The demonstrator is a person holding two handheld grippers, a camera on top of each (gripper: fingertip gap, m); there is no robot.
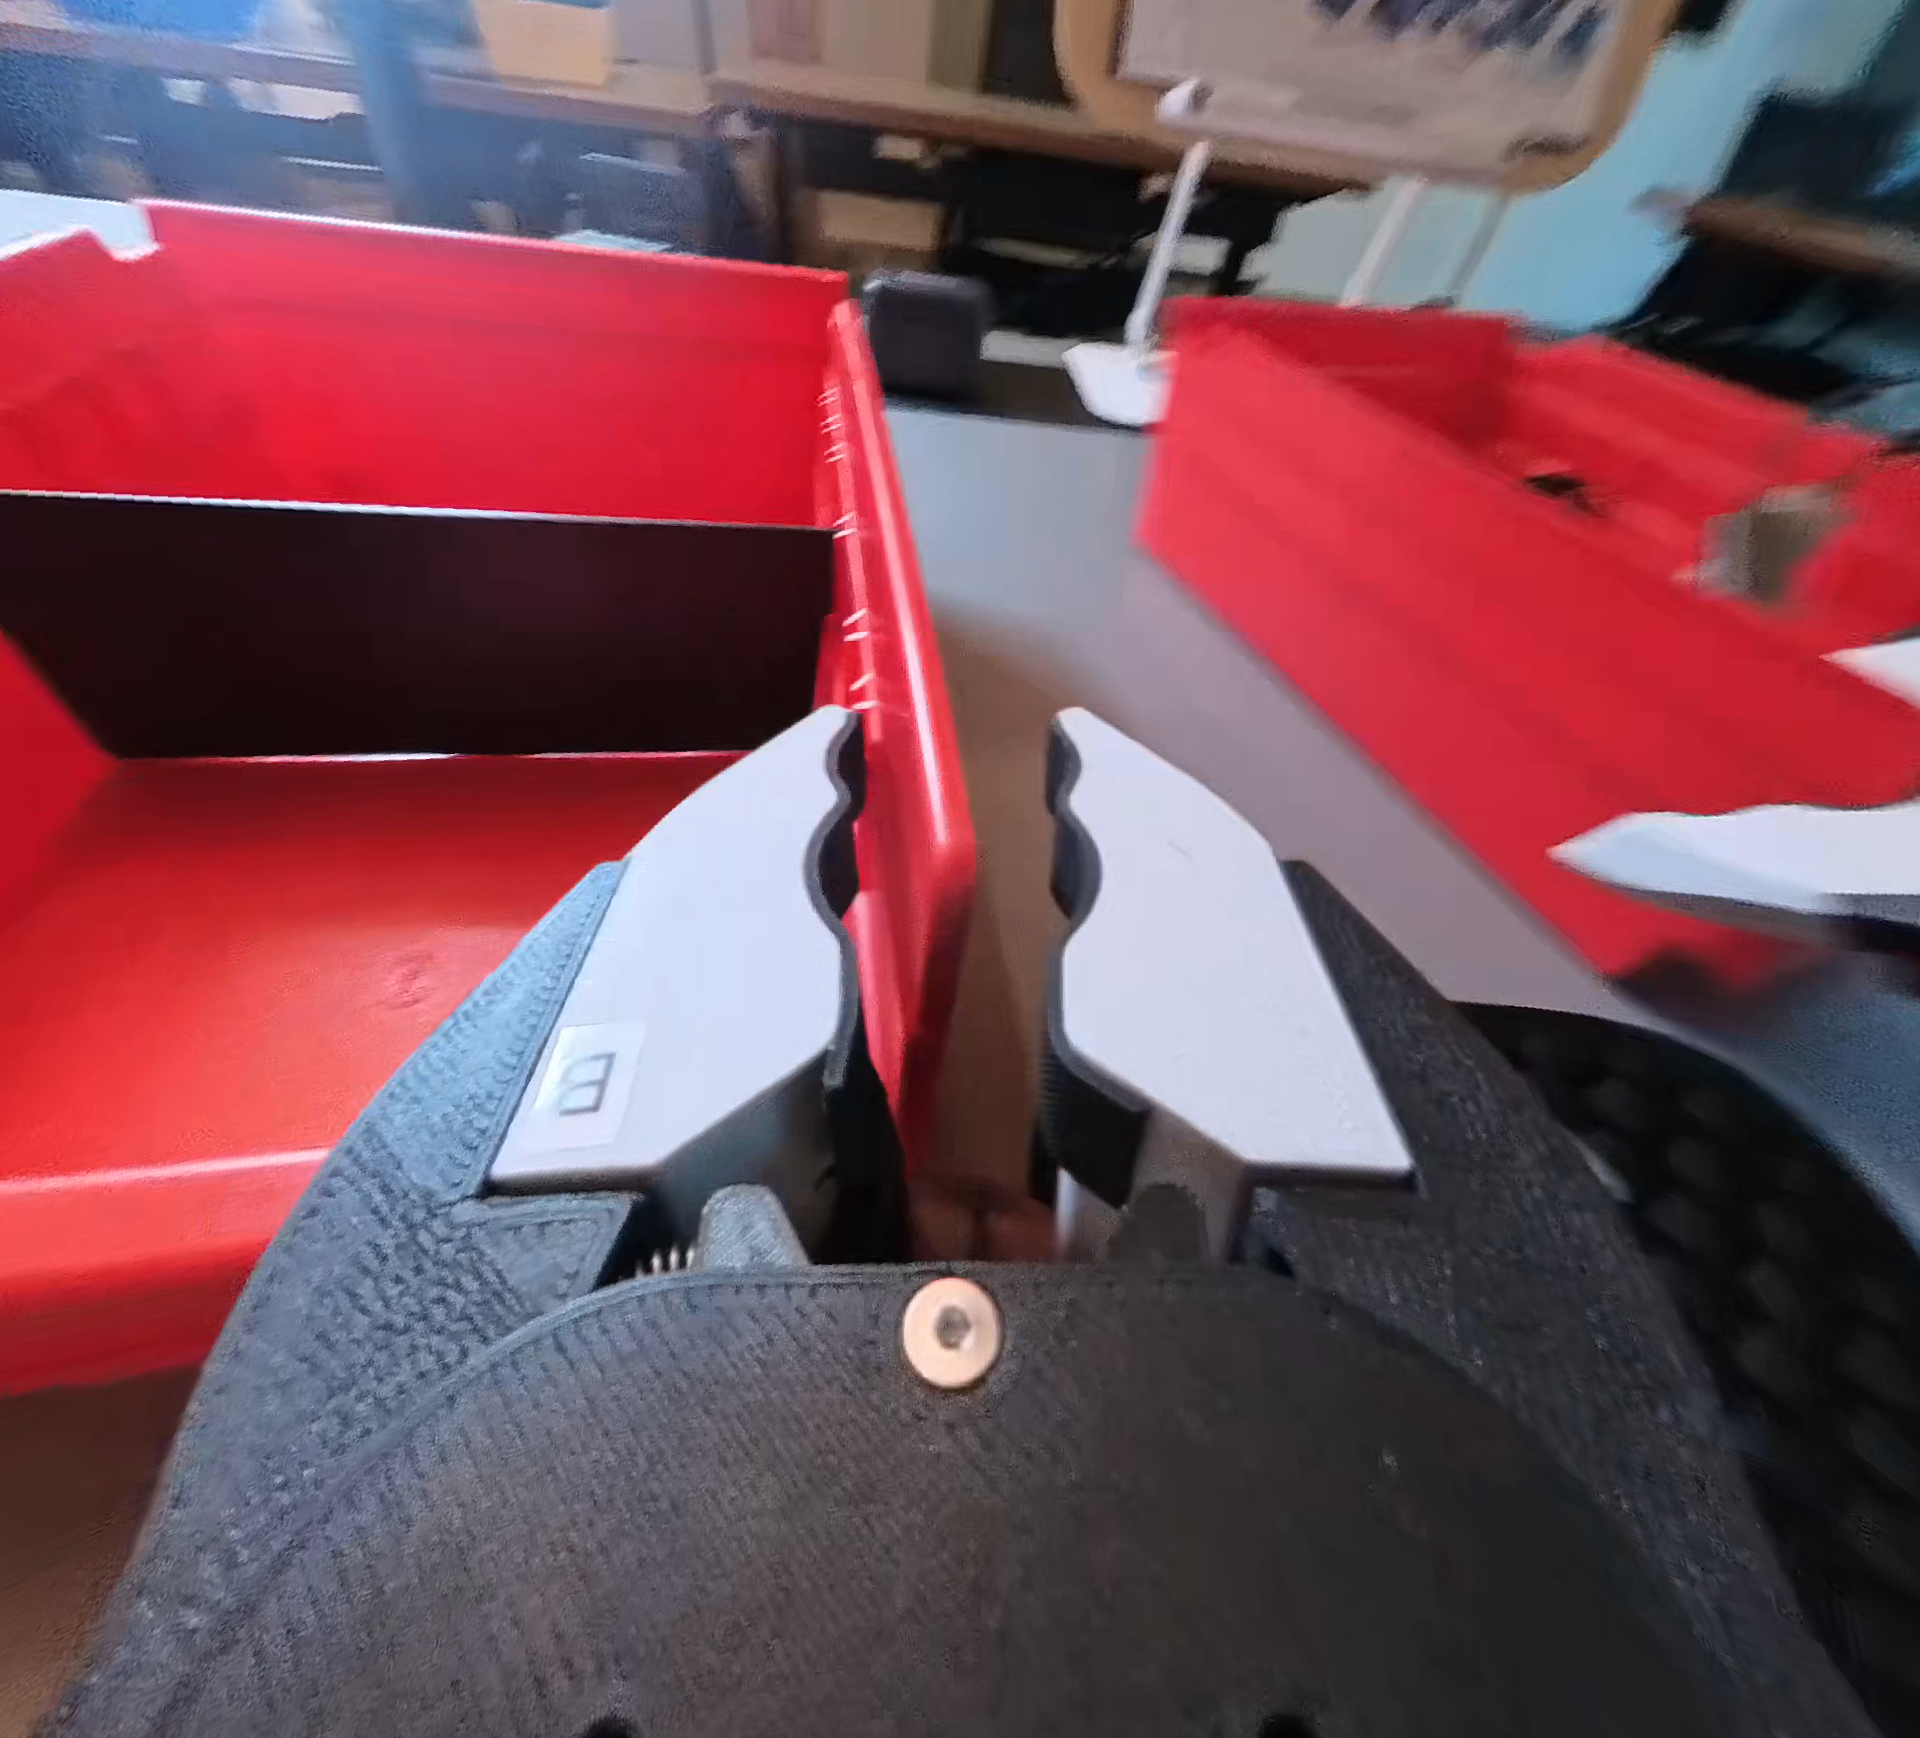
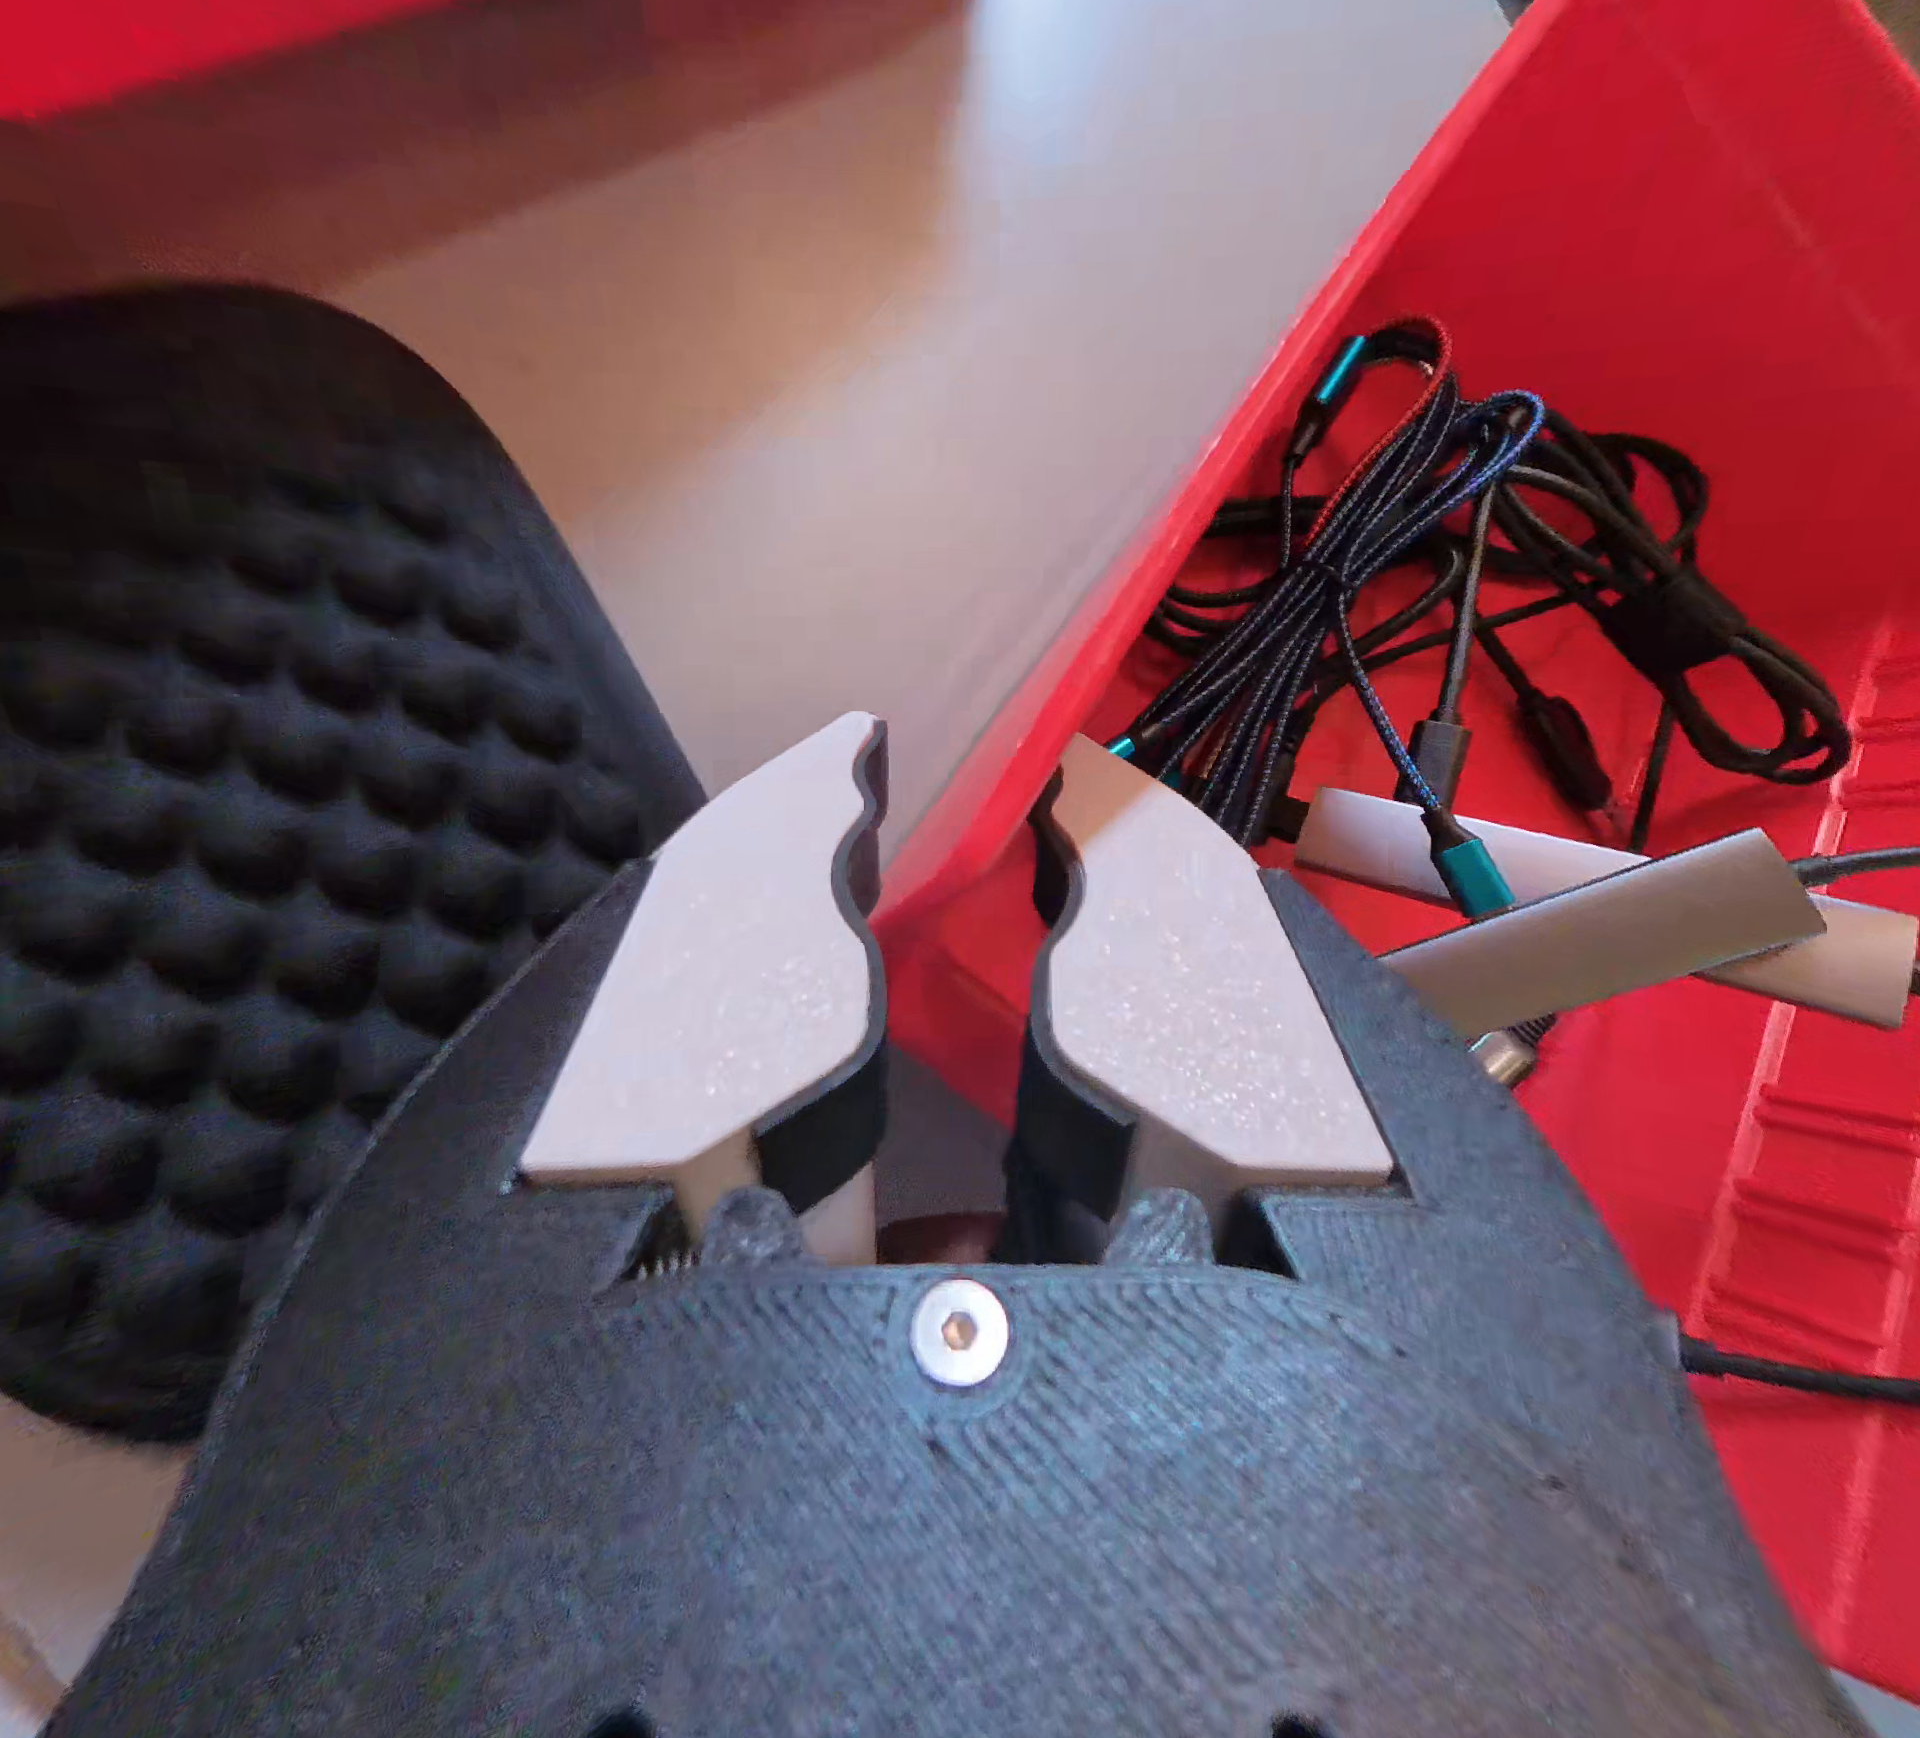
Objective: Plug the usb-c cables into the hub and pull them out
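Presently: red bin (image 2: pixel 1621 161) on the worktop (image 2: pixel 831 400) holds tangled usb-c cables (image 2: pixel 1455 566) and a grey hub (image 2: pixel 1621 935), long axis running lower-left to upper-right, crossed over a white hub (image 2: pixel 1371 831). Right tongs (image 2: pixel 961 800) straddle the bin's wall, parted narrowly, empty. Left tongs (image 1: pixel 954 784) likewise parted, empty, beside a divided red bin (image 1: pixel 416 400).

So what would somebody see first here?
Probably the big red bin beside the left gripper, which looks empty. Then the tangle of dark cables and grey hubs in the other red bin, by the open right gripper.
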